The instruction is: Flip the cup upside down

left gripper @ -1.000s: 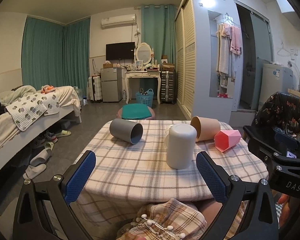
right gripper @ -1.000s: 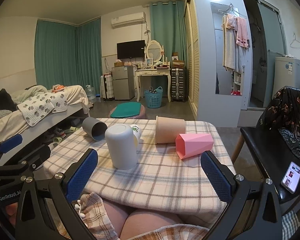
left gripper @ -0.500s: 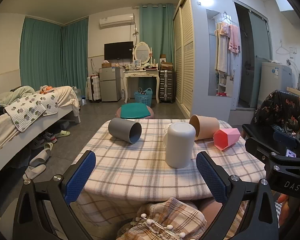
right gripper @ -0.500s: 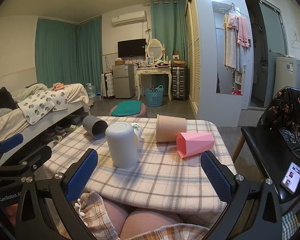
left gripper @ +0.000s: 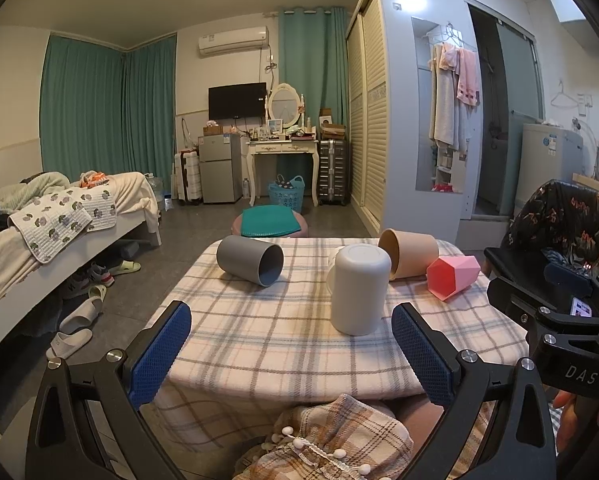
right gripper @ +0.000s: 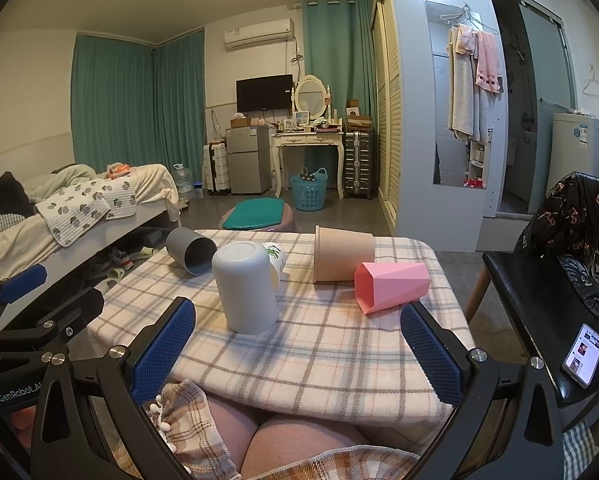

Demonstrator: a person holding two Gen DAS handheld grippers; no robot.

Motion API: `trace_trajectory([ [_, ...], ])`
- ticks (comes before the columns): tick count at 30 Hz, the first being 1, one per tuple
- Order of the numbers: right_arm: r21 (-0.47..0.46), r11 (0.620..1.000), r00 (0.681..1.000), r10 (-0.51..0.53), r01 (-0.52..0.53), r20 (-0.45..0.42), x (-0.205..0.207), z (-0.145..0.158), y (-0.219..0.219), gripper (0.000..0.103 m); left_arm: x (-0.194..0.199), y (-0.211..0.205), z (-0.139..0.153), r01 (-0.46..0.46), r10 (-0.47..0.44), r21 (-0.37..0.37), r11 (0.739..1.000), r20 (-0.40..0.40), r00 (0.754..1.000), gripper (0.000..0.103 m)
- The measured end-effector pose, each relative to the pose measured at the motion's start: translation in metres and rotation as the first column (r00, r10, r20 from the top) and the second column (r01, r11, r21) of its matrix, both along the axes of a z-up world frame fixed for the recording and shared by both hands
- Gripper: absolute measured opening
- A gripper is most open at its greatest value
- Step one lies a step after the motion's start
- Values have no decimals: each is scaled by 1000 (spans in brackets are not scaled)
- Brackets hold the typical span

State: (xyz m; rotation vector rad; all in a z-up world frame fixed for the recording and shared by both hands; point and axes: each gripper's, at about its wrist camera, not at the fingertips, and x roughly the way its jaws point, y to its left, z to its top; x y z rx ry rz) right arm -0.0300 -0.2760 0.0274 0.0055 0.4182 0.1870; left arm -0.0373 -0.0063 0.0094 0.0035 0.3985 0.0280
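Note:
A white cup (left gripper: 359,290) (right gripper: 245,286) stands upside down near the middle of the plaid-covered table (left gripper: 283,340) (right gripper: 331,344). A dark grey cup (left gripper: 249,260) (right gripper: 191,250), a tan cup (left gripper: 409,254) (right gripper: 343,254) and a pink faceted cup (left gripper: 453,276) (right gripper: 391,286) lie on their sides. A white cup with a green print (right gripper: 275,260) sits behind the white cup. My left gripper (left gripper: 291,350) and right gripper (right gripper: 297,346) are open and empty, at the table's near edge.
A black chair with a phone (right gripper: 583,354) stands right of the table. A bed (left gripper: 39,240) is at the left, with slippers (left gripper: 69,340) on the floor. A round stool (left gripper: 269,224) stands beyond the table.
Both grippers have shifted slightly with the view; the cups have not moved and both grippers stay open.

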Motion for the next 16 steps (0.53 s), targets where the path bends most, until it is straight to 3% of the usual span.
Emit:
trace_trajectory([
  [16,2,1000,1000,3,-3,-11,-1,-5,3,103,-1,2,0,-11,11,1,1000,2,1000,103],
])
